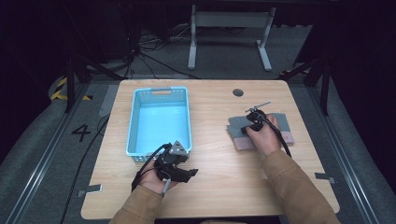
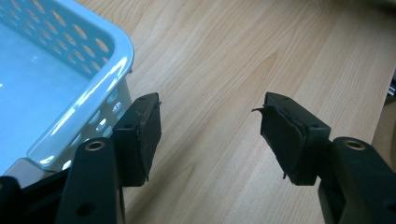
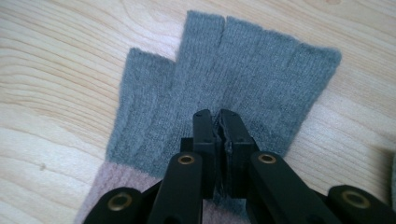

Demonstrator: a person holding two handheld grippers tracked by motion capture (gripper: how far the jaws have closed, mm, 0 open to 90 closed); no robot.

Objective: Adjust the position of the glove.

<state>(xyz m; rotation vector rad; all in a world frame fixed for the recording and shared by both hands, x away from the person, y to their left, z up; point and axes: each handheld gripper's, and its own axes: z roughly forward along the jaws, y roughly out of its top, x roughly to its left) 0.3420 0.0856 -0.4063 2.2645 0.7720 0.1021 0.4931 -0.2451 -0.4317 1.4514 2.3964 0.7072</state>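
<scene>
On the pale wooden table (image 1: 219,154), the right gripper (image 3: 218,116) is clamped on a grey knitted fingerless glove (image 3: 243,70); the left gripper (image 2: 210,135), jaws apart, sits beside a light-blue perforated plastic basket (image 2: 100,79).

Table (image 1: 219,154) evenly lit from above, surrounding floor dark. High view soft, low detail. Glare streaks on basket rim (image 2: 109,70) in left gripper view. Near jaws slightly blurred; glove (image 3: 224,88) sharp.

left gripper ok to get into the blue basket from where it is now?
Probably yes. The left gripper is open and holds nothing, just off the near corner of the blue basket. The basket is open-topped and nothing lies between them; it would likely need to lift over the rim.
</scene>
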